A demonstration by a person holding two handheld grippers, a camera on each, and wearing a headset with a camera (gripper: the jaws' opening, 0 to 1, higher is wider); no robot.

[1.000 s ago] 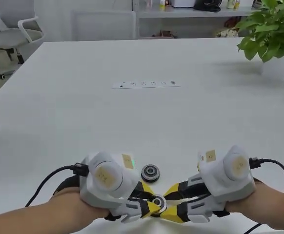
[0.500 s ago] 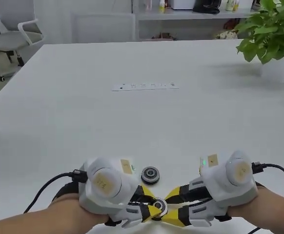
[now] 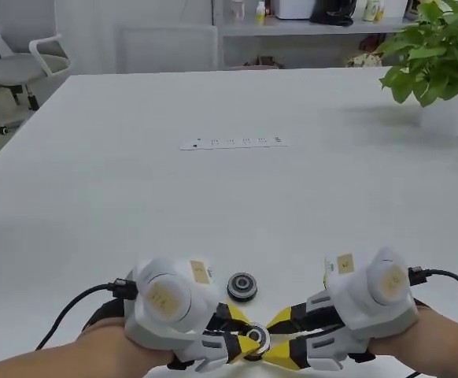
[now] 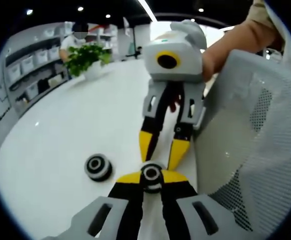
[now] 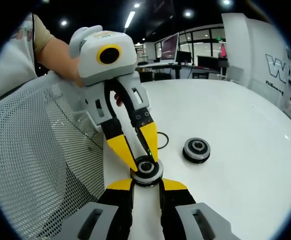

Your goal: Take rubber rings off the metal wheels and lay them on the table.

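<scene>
A small metal wheel with a black rubber ring point(image 3: 254, 340) is held just above the white table's point(image 3: 229, 213) near edge, between both grippers. My left gripper point(image 3: 241, 335) comes in from the left and is shut on it. My right gripper point(image 3: 271, 346) meets it from the right, also shut on the wheel. In the left gripper view the wheel point(image 4: 151, 175) sits between my own yellow tips, with the right gripper point(image 4: 161, 150) reaching down to it. A second wheel point(image 3: 242, 287) lies flat on the table just beyond, also seen as a wheel point(image 5: 196, 149) right of the held one point(image 5: 146, 170).
A white power strip point(image 3: 233, 142) lies mid-table. A potted plant point(image 3: 433, 47) stands at the far right corner. An office chair point(image 3: 16, 59) is beyond the far left edge. A mesh chair back point(image 4: 255, 140) is close behind the grippers. Cables trail from both grippers.
Both grippers, still joined at the wheel, have drifted slightly toward me. The loose wheel on the table has not moved.
</scene>
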